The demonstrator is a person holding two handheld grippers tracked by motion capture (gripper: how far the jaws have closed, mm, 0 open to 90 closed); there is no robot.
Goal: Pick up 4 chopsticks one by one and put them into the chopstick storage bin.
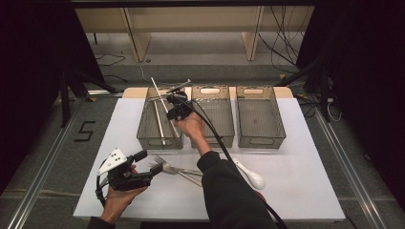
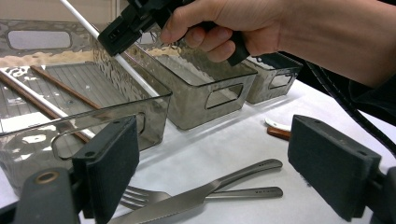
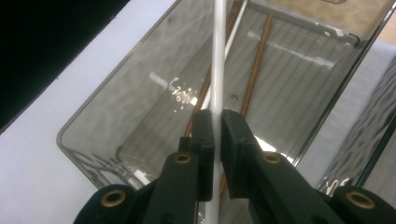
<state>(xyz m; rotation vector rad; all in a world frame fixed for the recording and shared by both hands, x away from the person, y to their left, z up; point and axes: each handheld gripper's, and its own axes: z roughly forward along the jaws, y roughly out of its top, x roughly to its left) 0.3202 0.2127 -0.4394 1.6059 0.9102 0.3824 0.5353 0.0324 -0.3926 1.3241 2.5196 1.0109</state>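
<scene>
My right gripper [image 1: 174, 109] hovers over the left smoky plastic bin [image 1: 142, 139], shut on a white chopstick [image 1: 157, 90] that slants up and back from its jaws. In the right gripper view the pads [image 3: 205, 135] pinch the white chopstick [image 3: 218, 56] above the bin [image 3: 84, 112], where brown chopsticks [image 3: 259, 60] and another white one lie. My left gripper [image 1: 145, 167] rests at the table's front left, open, with nothing between its jaws. A steel fork [image 1: 165, 166] and knife [image 1: 187, 174] lie just right of it; in the left gripper view the knife [image 2: 205, 193] and fork [image 2: 252, 192] sit between the jaws.
Two more smoky bins, middle [image 1: 230, 117] and right [image 1: 279, 129], stand in a row behind the cutlery. A white spoon [image 1: 253, 177] lies at the front right, beside the right forearm. The white tabletop [image 1: 310, 181] ends near the bottom.
</scene>
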